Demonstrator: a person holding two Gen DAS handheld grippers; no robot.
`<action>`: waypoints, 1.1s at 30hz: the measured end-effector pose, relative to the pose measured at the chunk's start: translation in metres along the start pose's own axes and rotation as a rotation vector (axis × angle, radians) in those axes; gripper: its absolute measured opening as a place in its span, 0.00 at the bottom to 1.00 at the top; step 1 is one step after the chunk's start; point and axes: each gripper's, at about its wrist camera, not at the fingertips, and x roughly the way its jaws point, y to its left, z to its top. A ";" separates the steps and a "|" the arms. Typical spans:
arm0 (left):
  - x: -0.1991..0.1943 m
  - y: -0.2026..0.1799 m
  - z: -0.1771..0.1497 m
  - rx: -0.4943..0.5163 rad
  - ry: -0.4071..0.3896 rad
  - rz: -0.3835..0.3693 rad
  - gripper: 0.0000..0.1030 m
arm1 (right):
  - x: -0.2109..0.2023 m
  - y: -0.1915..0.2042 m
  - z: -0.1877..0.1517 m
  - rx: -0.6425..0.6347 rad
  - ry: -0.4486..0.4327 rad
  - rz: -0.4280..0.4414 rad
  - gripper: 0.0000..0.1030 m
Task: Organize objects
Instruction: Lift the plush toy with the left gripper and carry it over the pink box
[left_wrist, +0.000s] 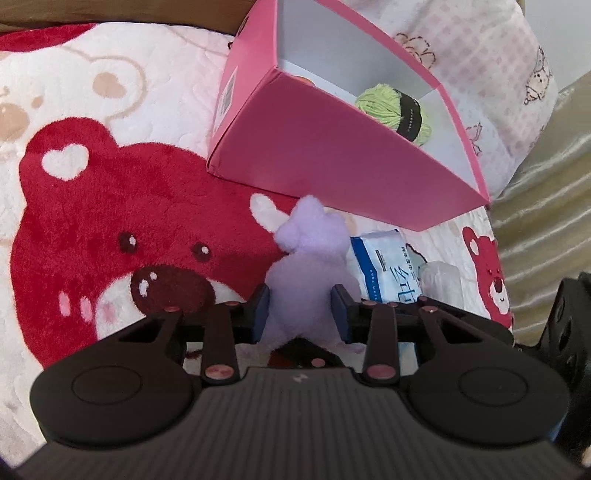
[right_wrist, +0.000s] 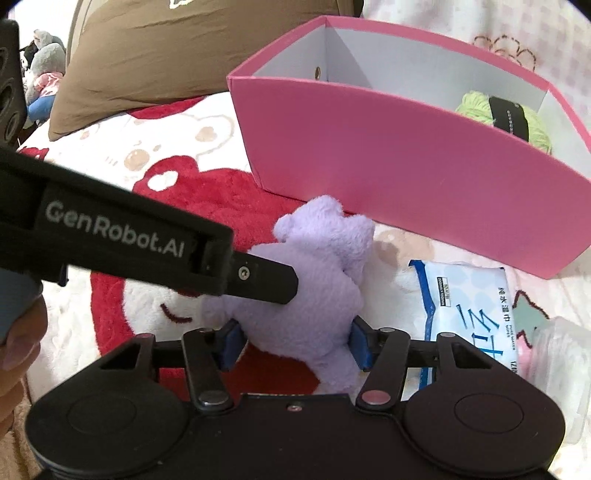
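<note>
Left wrist view: left gripper (left_wrist: 303, 308) is clamped on purple plush toy (left_wrist: 310, 273); right gripper (right_wrist: 295, 343) also seems pressing it; pink box (left_wrist: 332, 155) lies just ahead.

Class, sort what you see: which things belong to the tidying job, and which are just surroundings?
Job: fluffy lilac plush toy; open pink cardboard box; green yarn ball; blue-and-white wet-wipes pack.
Surroundings: red bear-print fleece blanket; brown pillow.

Bear-print blanket (left_wrist: 110, 229) under pink box (left_wrist: 314, 155), wipes pack (right_wrist: 469, 317), purple plush (right_wrist: 314, 280).
</note>
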 end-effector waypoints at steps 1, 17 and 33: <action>-0.001 0.000 -0.001 -0.009 0.005 0.000 0.34 | 0.000 0.000 0.001 -0.001 0.002 0.003 0.60; -0.042 -0.020 -0.011 0.017 -0.007 -0.059 0.34 | -0.037 0.007 0.001 -0.089 -0.003 -0.001 0.60; -0.107 -0.070 -0.008 0.124 -0.019 -0.018 0.35 | -0.114 0.020 -0.002 0.022 -0.065 0.020 0.60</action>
